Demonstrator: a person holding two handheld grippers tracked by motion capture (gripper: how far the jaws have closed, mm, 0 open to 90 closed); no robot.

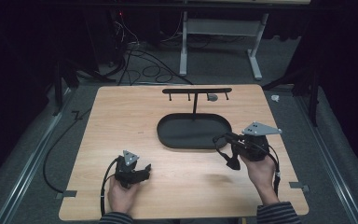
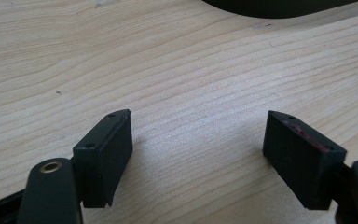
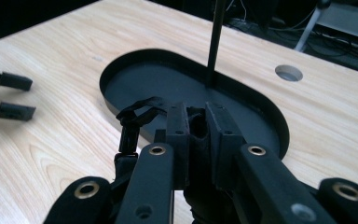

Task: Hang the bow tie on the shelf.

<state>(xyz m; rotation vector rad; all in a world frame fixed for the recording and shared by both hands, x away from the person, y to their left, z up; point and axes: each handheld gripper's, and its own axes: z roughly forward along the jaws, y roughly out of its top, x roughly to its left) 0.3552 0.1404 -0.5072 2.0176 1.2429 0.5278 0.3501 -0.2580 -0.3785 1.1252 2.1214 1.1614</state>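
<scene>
Two grippers work over one wooden table (image 1: 121,116). The right gripper (image 3: 197,122) has its jaws clamped on one black strap (image 3: 133,122), which loops out to the left of the jaws and hangs above the table just beside the near rim of the tray (image 3: 121,70). In the high view the strap (image 1: 227,151) dangles from the right gripper (image 1: 228,140) at the tray's right end, off the wood. There is one oval black tray, and from it rises one post (image 1: 195,105) bearing one bar (image 1: 196,90) with four pegs under it; something small and grey hangs near one peg, too small to tell. The left gripper (image 2: 198,154) has its jaws standing wide apart with bare wood between them, low over the table's near left part
</scene>
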